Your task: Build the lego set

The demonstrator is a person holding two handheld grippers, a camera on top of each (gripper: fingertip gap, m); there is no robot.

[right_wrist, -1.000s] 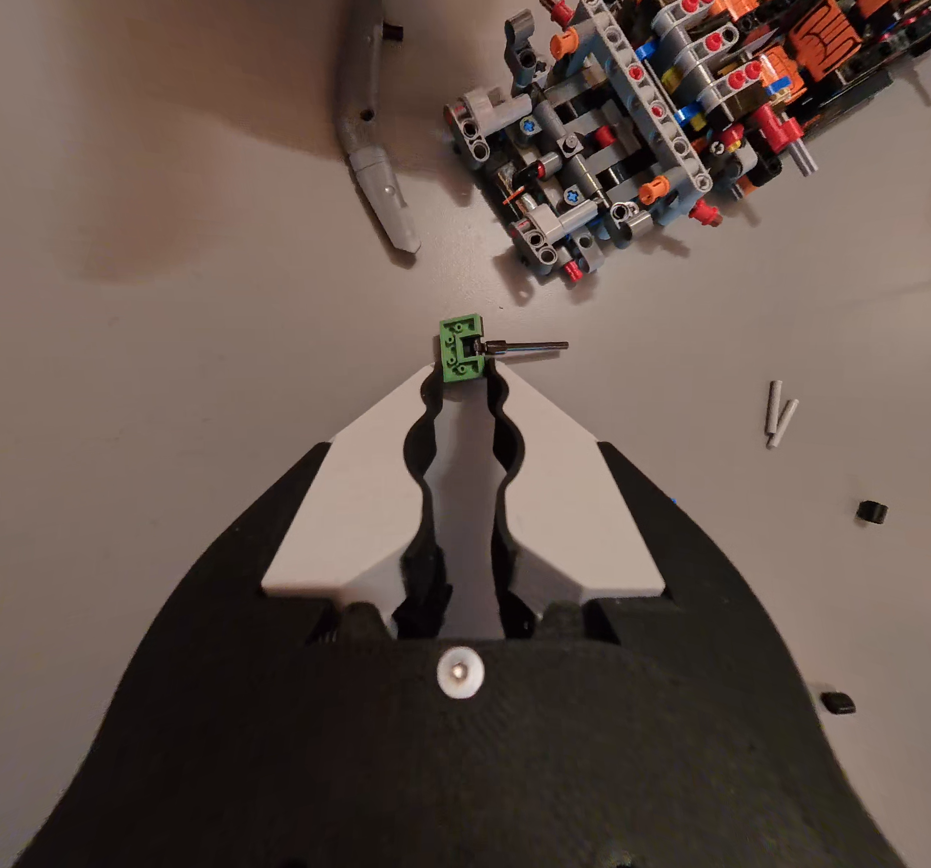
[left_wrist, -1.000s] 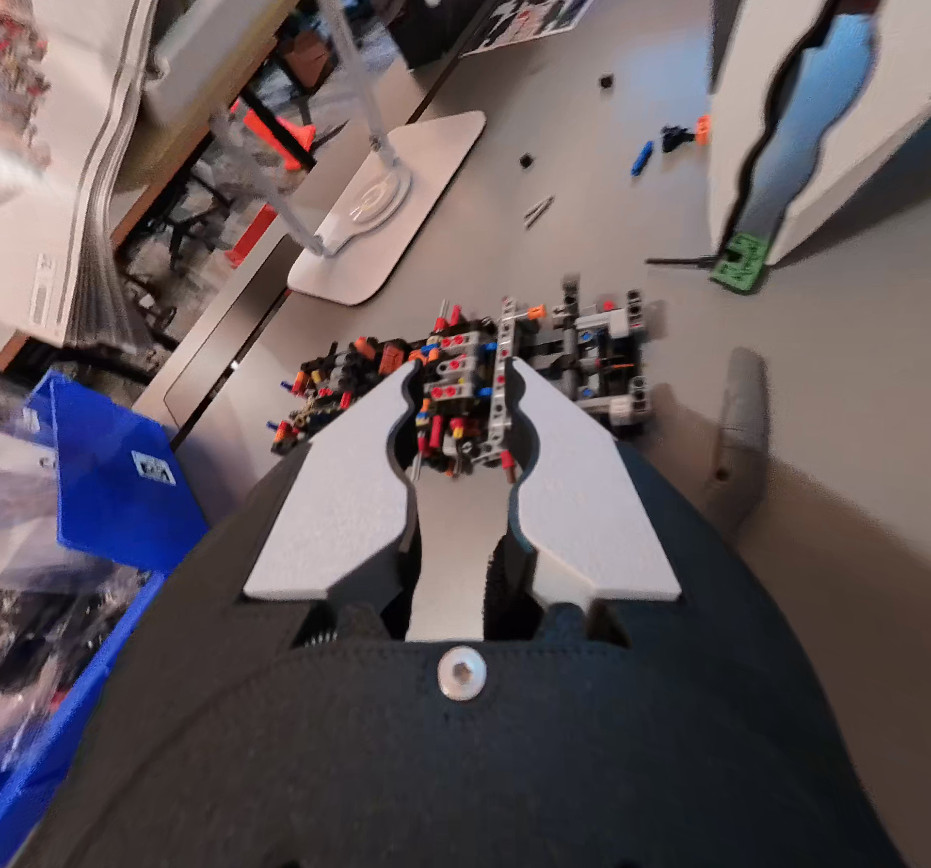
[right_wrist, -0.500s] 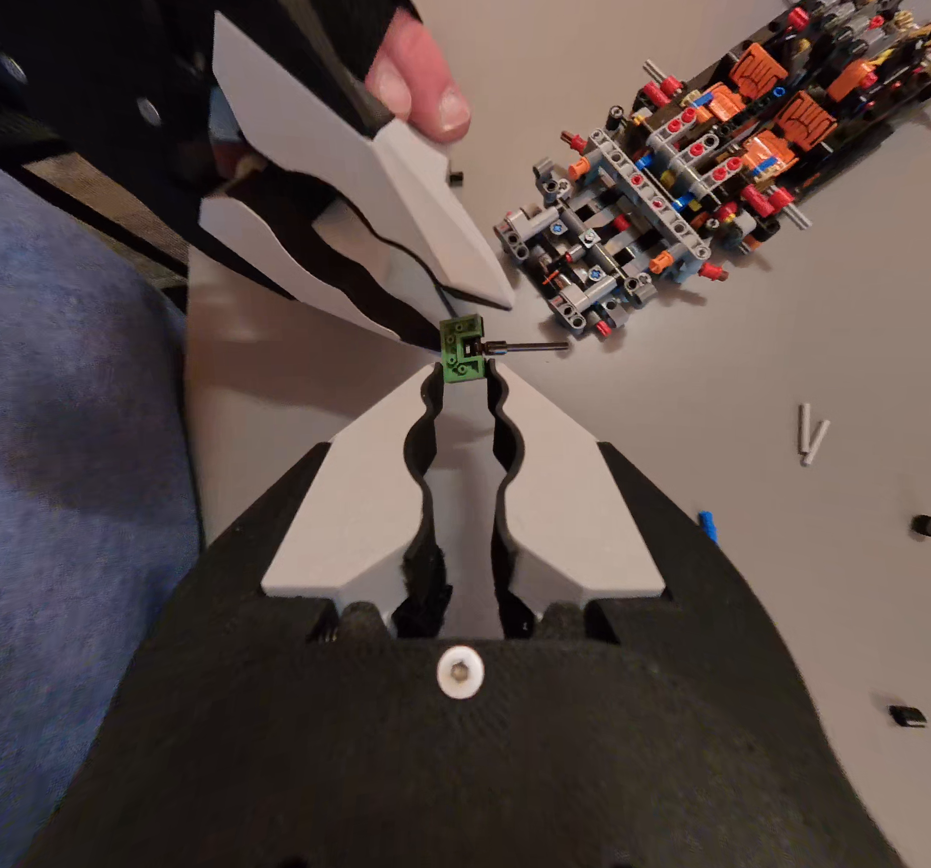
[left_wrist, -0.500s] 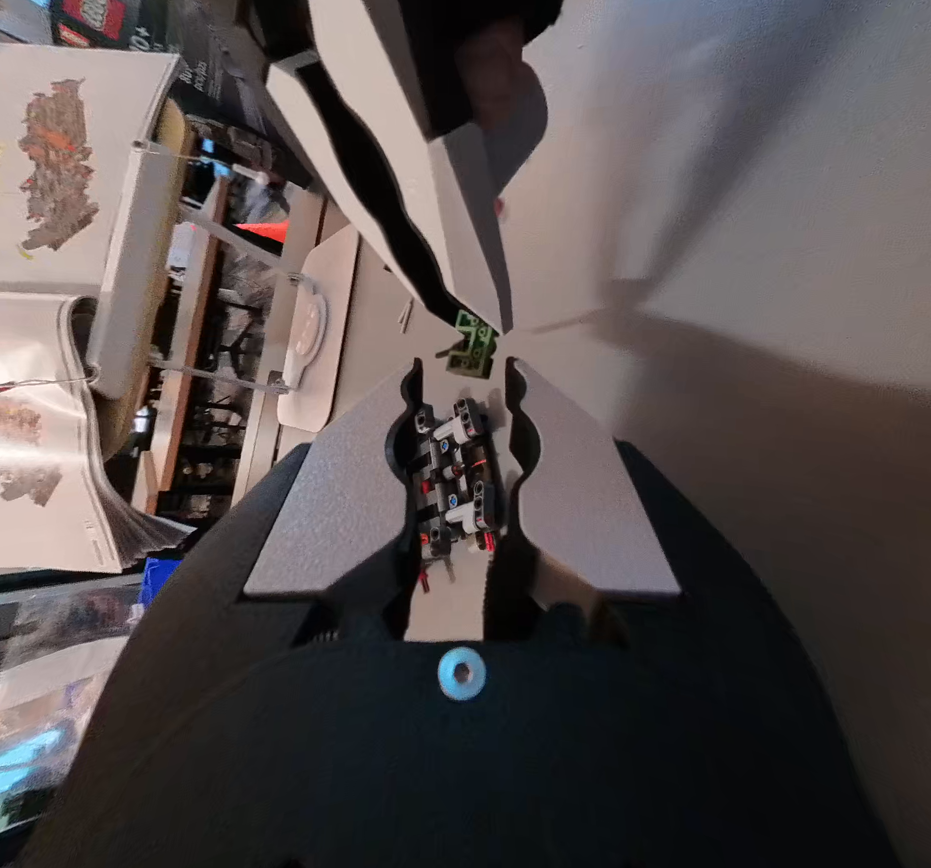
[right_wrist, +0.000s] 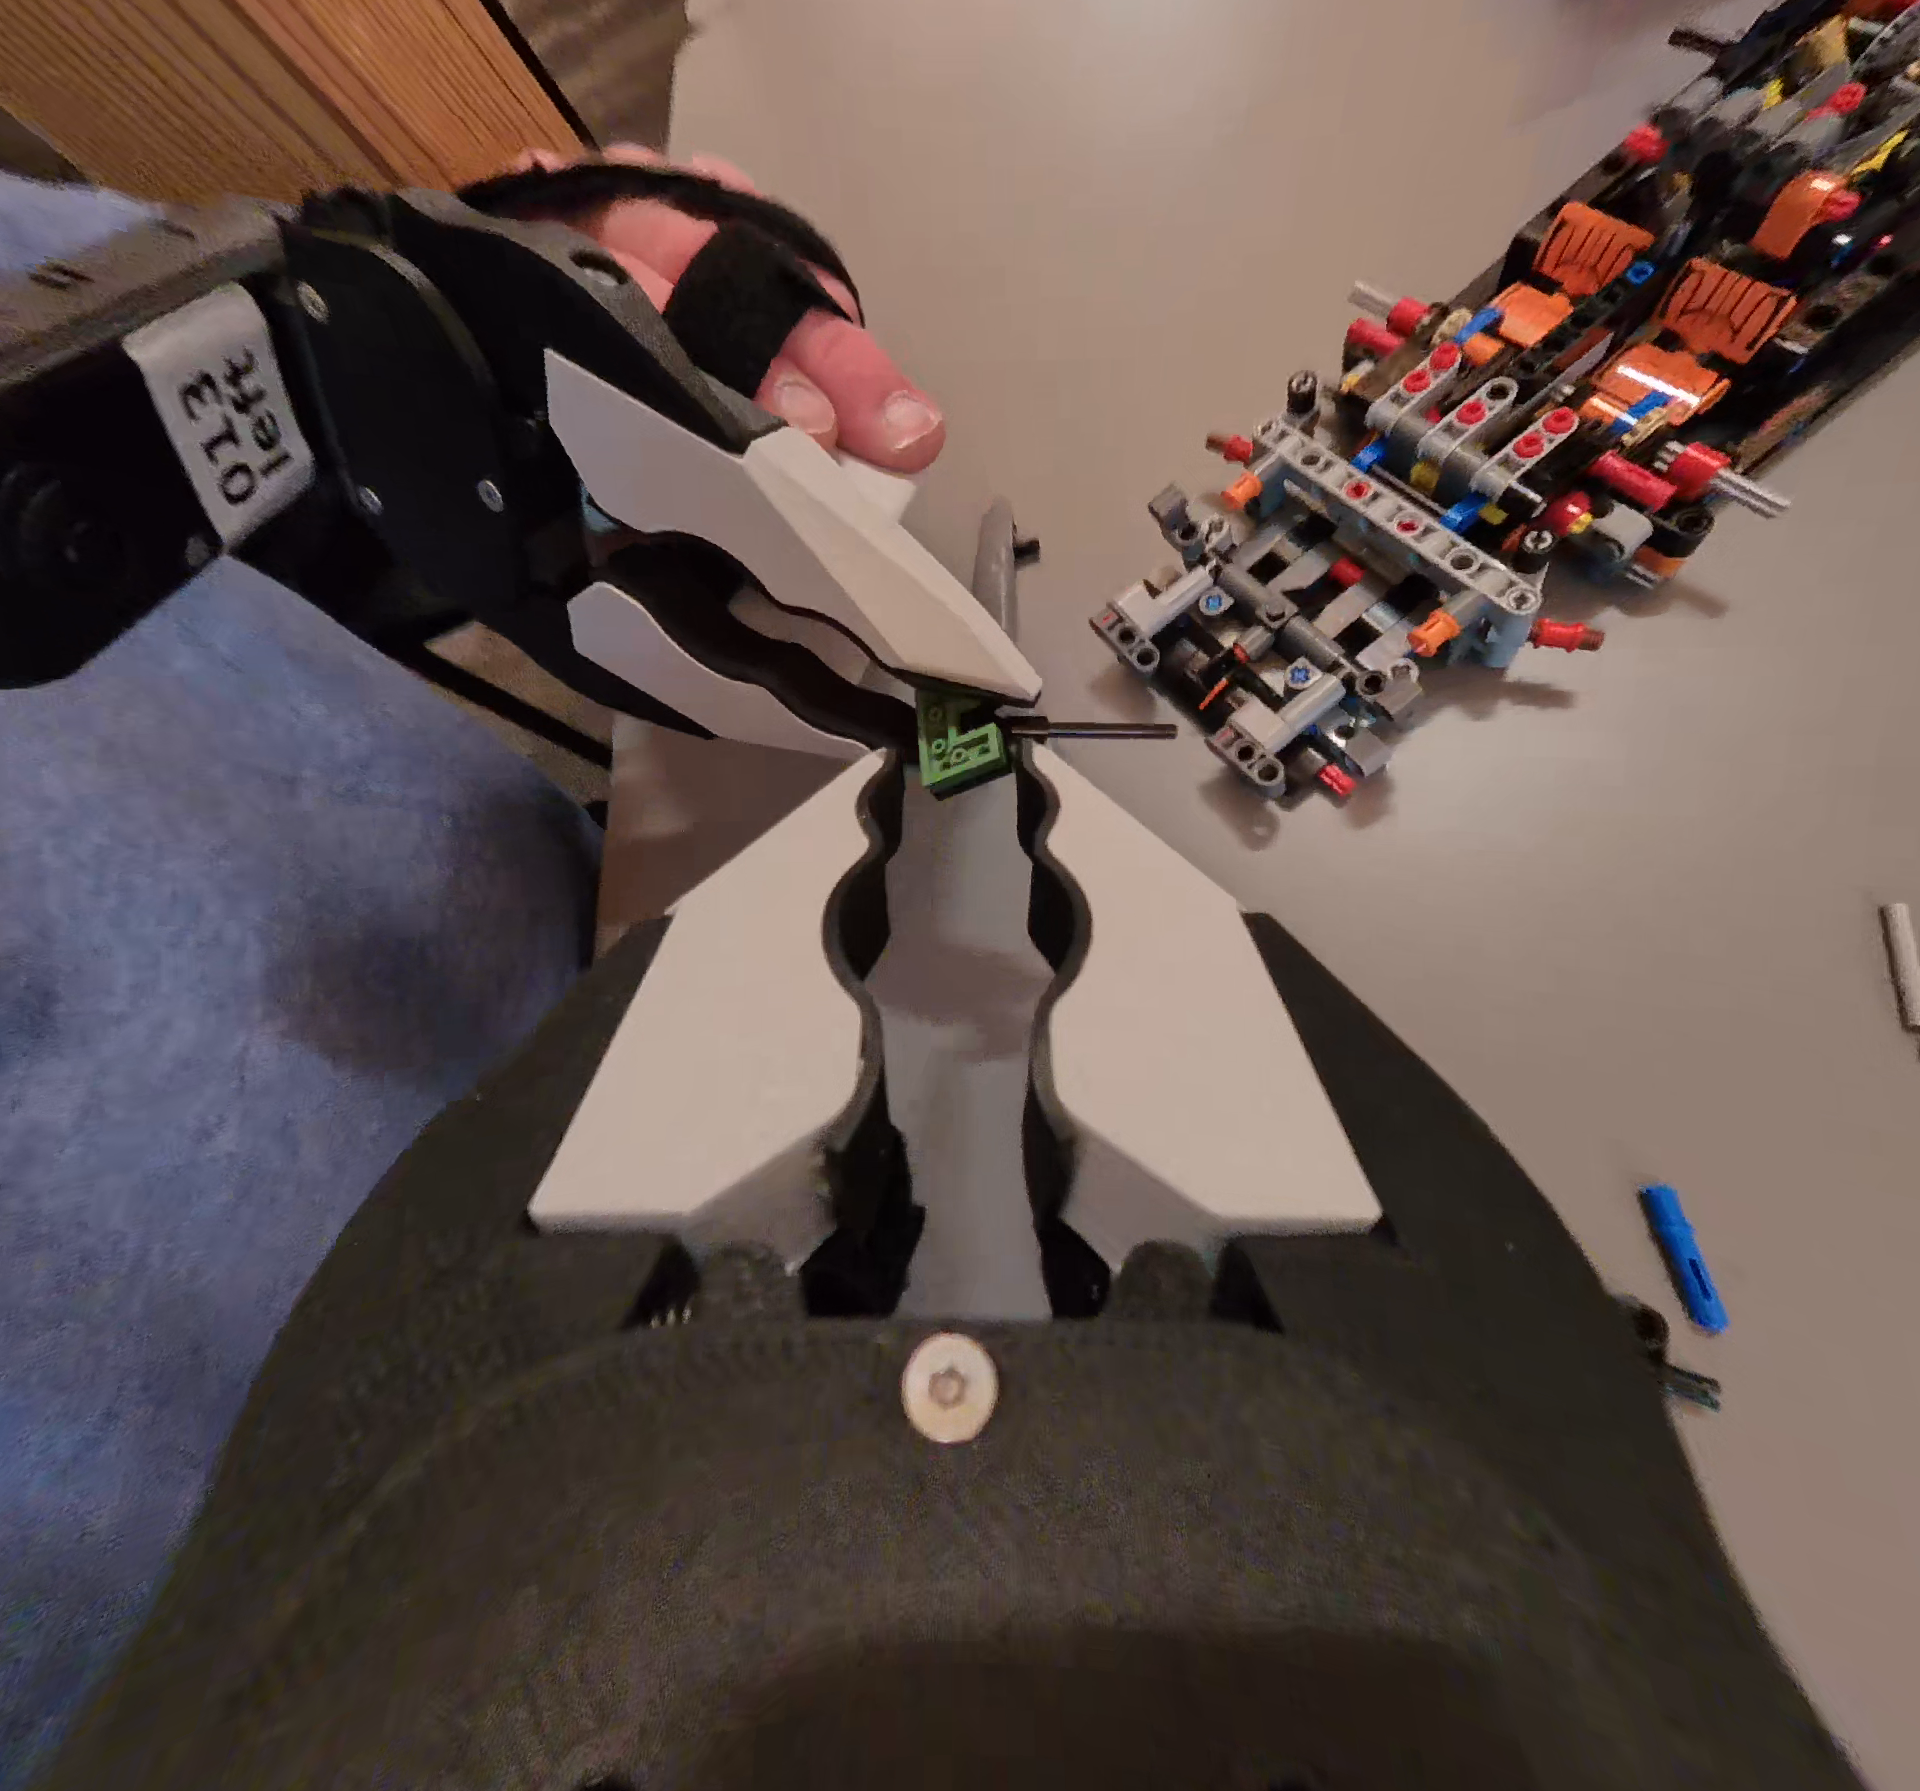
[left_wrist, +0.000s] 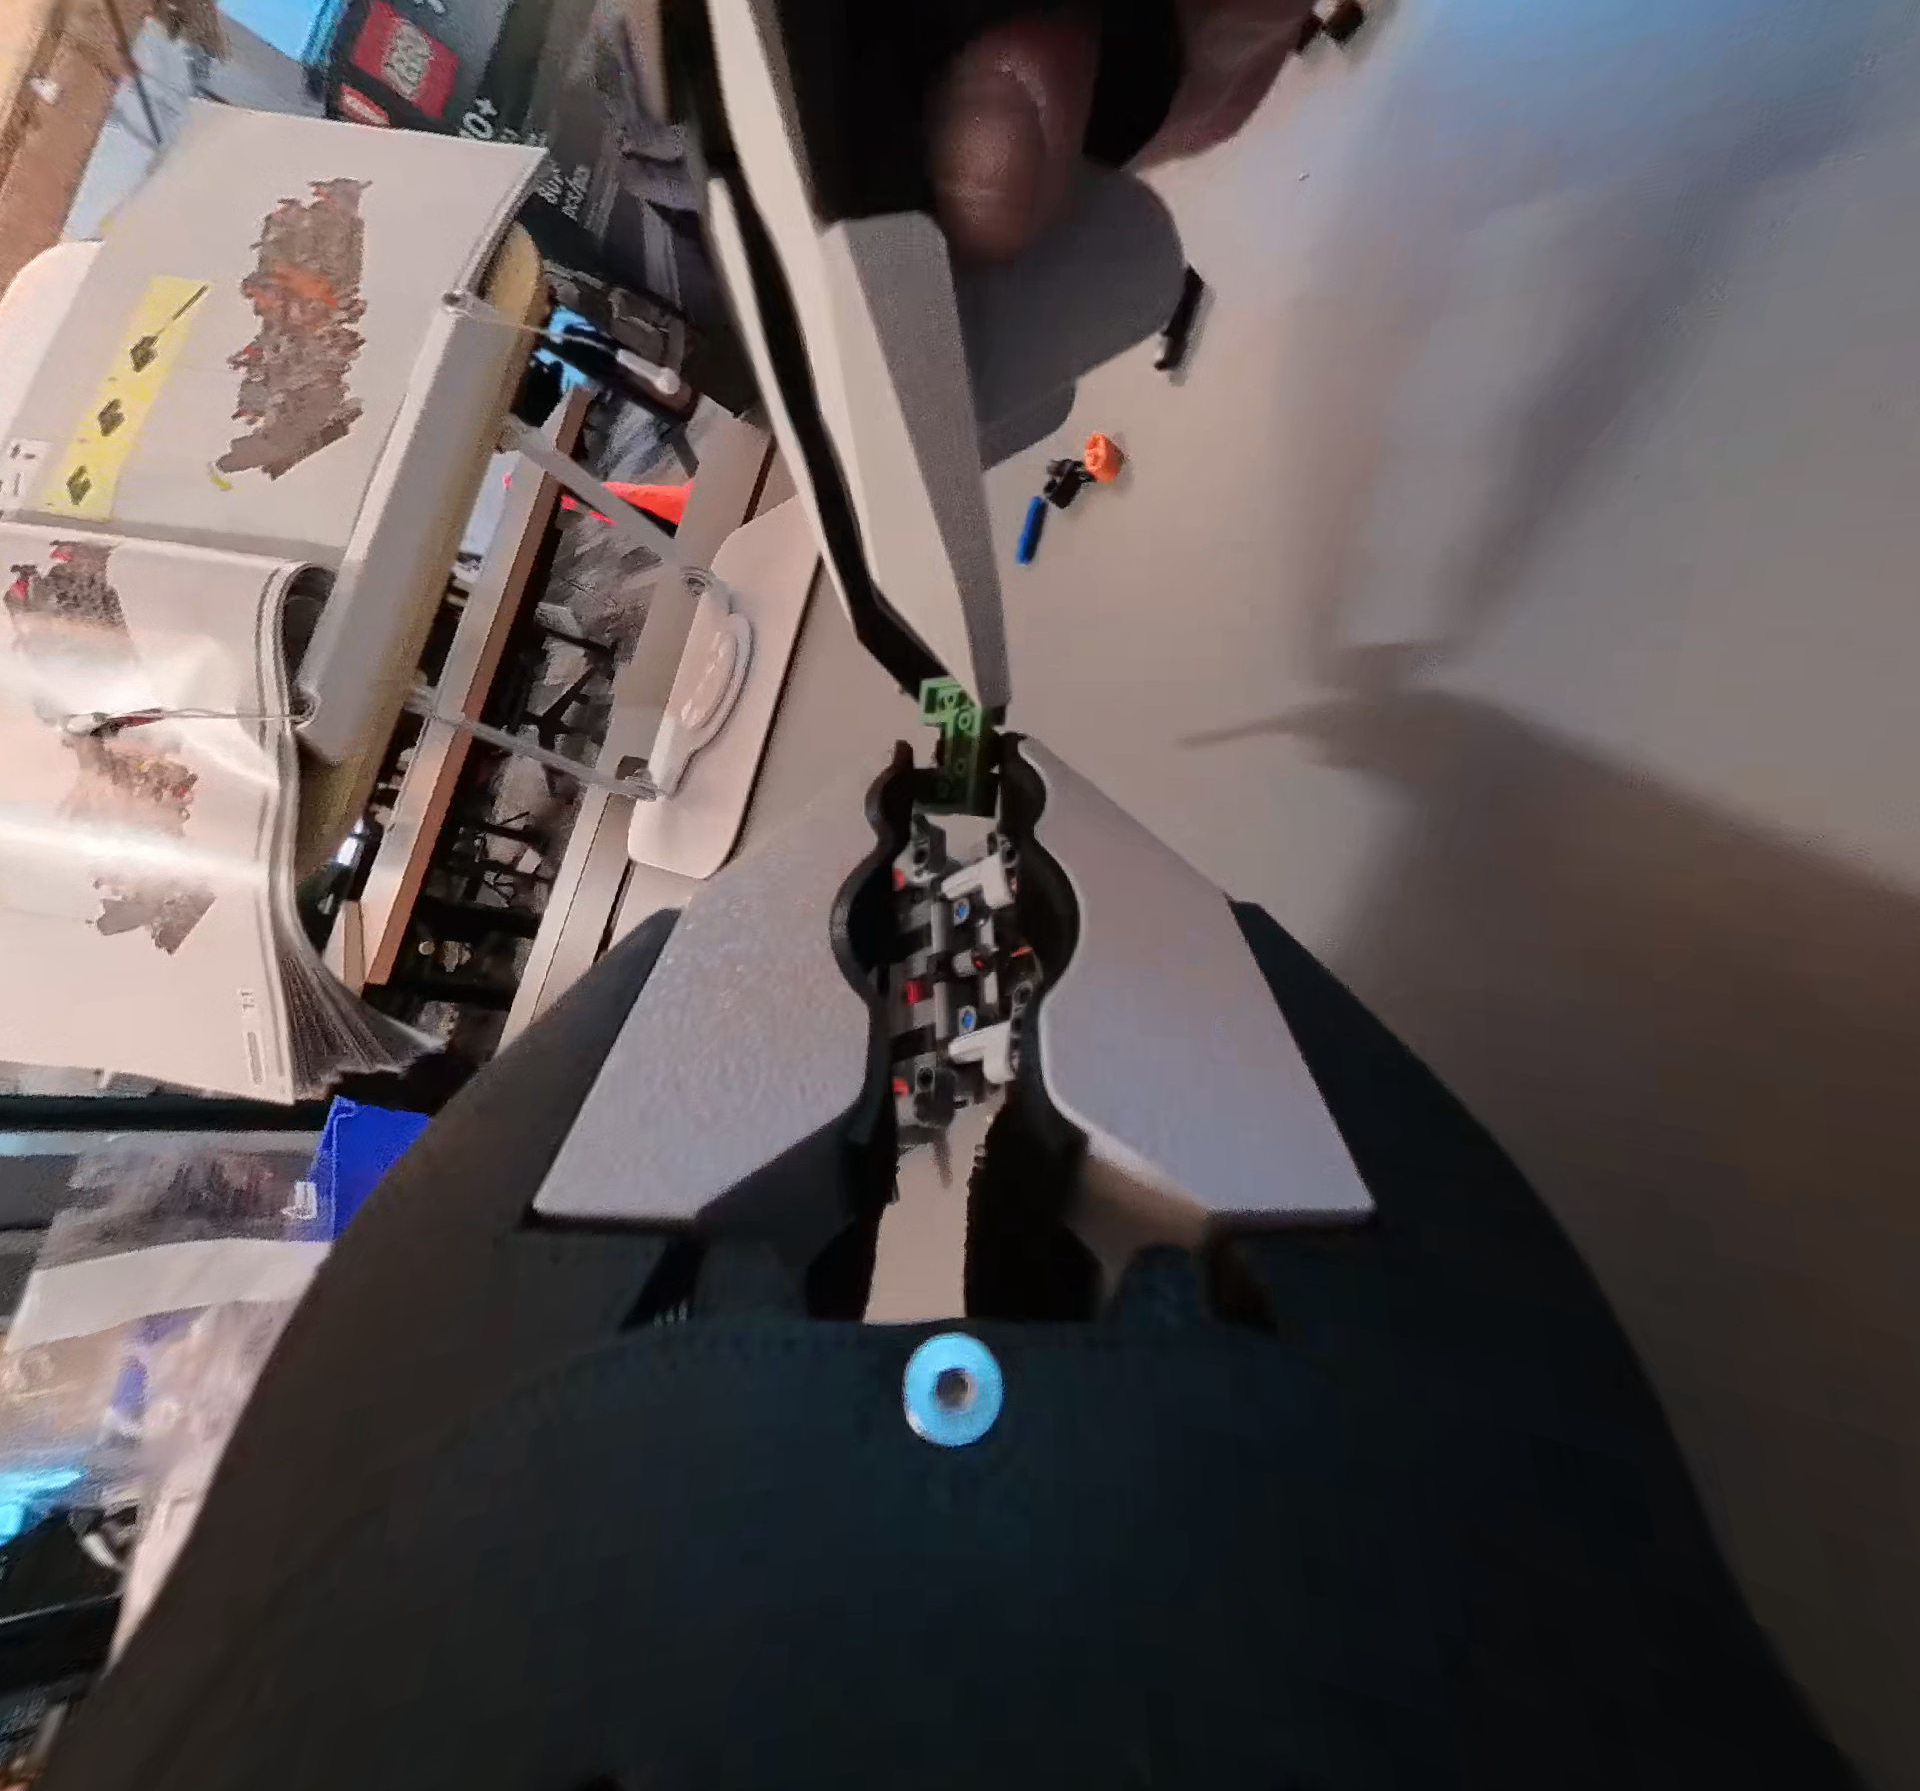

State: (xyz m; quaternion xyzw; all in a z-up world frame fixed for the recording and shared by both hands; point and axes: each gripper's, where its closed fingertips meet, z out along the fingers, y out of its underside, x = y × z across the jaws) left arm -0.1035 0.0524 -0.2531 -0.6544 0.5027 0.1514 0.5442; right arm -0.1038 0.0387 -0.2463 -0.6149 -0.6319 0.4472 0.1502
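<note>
Right tool (right_wrist: 951, 765): we pinch the green brick (right_wrist: 961, 739) at our fingertips, held above the surface (right_wrist: 1455, 962).
Black axle (right_wrist: 1101, 730): sticks out of the brick toward the right.
Left tool (right_wrist: 940, 702): we close its tips on the same brick from the left.
Lego chassis (right_wrist: 1455, 536): ahead and right of our tips, apart, on the surface.

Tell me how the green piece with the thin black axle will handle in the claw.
The green piece looks small, stiff and probably light. Its black axle sticks out sideways, so a bump could twist it. Pinched only at the right claw tips, it may slip.
</note>
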